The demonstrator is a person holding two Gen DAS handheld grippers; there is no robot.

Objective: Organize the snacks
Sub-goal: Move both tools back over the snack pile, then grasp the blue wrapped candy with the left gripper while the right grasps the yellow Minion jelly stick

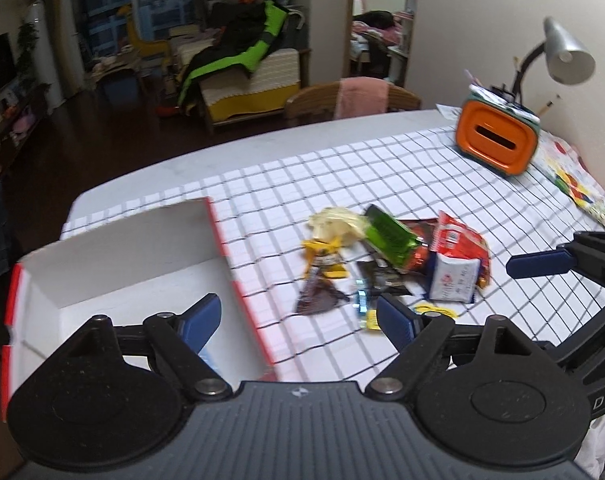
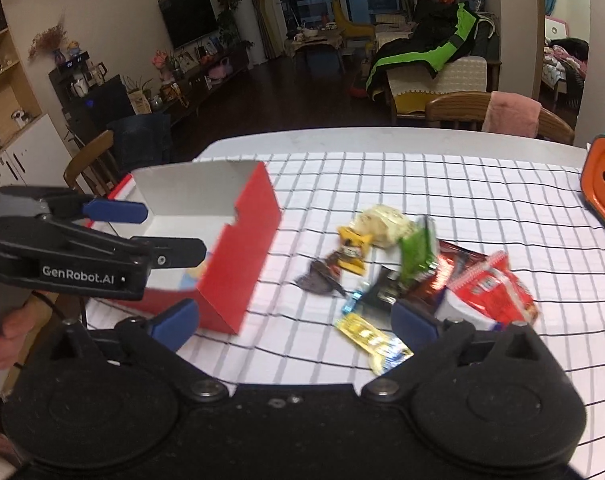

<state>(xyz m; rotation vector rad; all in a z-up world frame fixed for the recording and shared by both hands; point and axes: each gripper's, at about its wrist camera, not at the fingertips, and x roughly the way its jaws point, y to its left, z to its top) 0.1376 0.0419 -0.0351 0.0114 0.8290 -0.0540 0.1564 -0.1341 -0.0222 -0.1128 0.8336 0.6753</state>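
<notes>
A pile of snack packets [image 1: 398, 256] lies on the checked tablecloth; it also shows in the right wrist view [image 2: 402, 272]. It holds a green packet [image 1: 388, 236], a red packet [image 2: 494, 288], a pale bag [image 2: 384, 220] and a yellow bar [image 2: 366, 334]. A red box with a white inside [image 1: 122, 264] stands open at the left, and it also shows in the right wrist view [image 2: 238, 256]. My left gripper [image 1: 298, 320] is open and empty, over the box's right edge. My right gripper [image 2: 294, 322] is open and empty, just in front of the pile.
An orange container [image 1: 498, 140] and a grey desk lamp [image 1: 566, 52] stand at the table's far right. A wooden chair with a pink towel [image 1: 358, 98] is behind the table. A patterned cloth [image 1: 574, 176] lies along the right edge.
</notes>
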